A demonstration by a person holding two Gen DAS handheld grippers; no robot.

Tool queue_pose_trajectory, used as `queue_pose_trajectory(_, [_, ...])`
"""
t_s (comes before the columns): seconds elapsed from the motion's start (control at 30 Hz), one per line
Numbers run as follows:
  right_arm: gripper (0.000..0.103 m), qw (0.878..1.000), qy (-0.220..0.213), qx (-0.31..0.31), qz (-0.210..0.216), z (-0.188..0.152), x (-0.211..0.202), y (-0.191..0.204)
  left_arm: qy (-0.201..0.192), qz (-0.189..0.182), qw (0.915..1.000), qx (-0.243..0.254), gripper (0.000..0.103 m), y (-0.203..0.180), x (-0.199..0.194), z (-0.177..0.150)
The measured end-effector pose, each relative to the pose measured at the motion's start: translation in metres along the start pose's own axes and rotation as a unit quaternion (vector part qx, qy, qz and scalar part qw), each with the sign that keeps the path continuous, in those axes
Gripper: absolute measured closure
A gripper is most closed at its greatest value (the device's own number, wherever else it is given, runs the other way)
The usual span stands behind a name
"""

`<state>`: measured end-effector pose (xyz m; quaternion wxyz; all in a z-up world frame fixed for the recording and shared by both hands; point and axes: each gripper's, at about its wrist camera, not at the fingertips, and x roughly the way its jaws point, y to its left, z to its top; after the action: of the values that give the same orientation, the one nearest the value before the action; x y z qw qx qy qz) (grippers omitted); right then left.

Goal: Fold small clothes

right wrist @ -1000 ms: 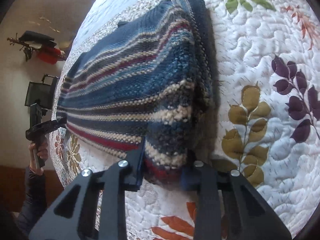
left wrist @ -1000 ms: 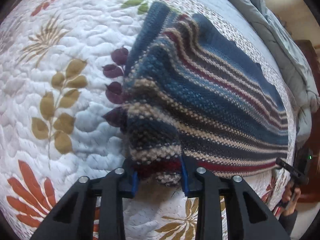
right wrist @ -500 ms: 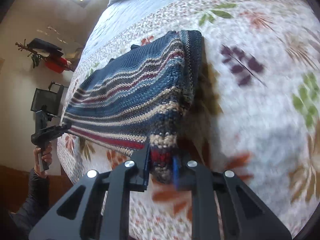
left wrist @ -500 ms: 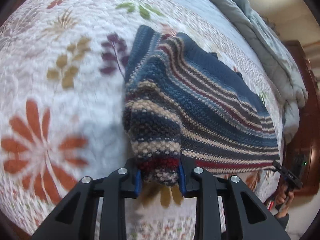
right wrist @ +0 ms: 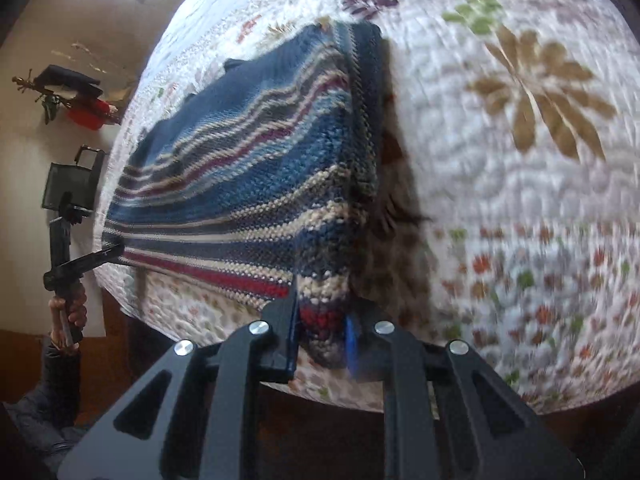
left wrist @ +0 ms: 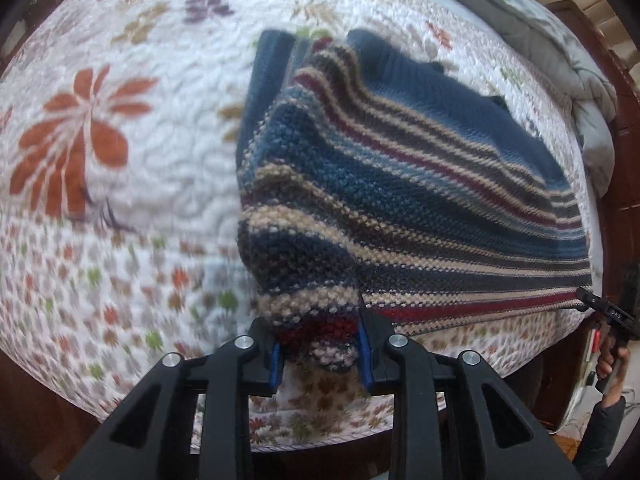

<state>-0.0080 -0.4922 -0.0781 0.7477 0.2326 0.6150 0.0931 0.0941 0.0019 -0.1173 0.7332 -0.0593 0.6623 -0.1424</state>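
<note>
sweater point(left wrist: 400, 184) hem now nearer, seemingly, the quilt point(left wrist: 132, 184) edge

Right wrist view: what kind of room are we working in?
Most likely a bedroom: the sweater is held over a bed with a floral quilt, and a rumpled duvet lies at its far end.

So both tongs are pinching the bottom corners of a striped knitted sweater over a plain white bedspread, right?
Not quite: the bedspread is not plain; it is a white quilt printed with flowers and leaves, as both wrist views show. The left tongs and right tongs do each pinch a corner of the striped sweater.
</note>
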Motion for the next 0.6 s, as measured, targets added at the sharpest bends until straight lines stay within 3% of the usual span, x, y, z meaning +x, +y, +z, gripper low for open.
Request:
queue_pose_trajectory(0.23, [0.080, 0.999, 0.017, 0.021, -0.029, -0.011, 0.042, -0.021, -0.007, 0.028, 0.9996, 0.005, 0.070, 0.000, 0.035, -0.015])
queue_pose_trajectory(0.3, [0.074, 0.999, 0.015, 0.023, -0.028, -0.012, 0.040, -0.021, -0.007, 0.048, 0.9987, 0.017, 0.053, -0.013, 0.033, -0.012])
queue_pose_trajectory(0.43, [0.056, 0.998, 0.012, -0.005, -0.059, -0.017, 0.018, -0.013, -0.025, 0.077, 0.9966, 0.014, 0.044, -0.001, -0.003, -0.019])
queue_pose_trajectory(0.5, [0.047, 0.997, -0.010, -0.022, -0.076, -0.010, -0.004, -0.005, -0.056, 0.109, 0.9925, 0.010, 0.043, 0.007, -0.027, -0.018])
queue_pose_trajectory(0.6, [0.044, 0.995, -0.044, -0.036, -0.078, 0.018, -0.030, 0.005, -0.094, 0.130, 0.9869, 0.012, 0.043, 0.003, -0.053, -0.001])
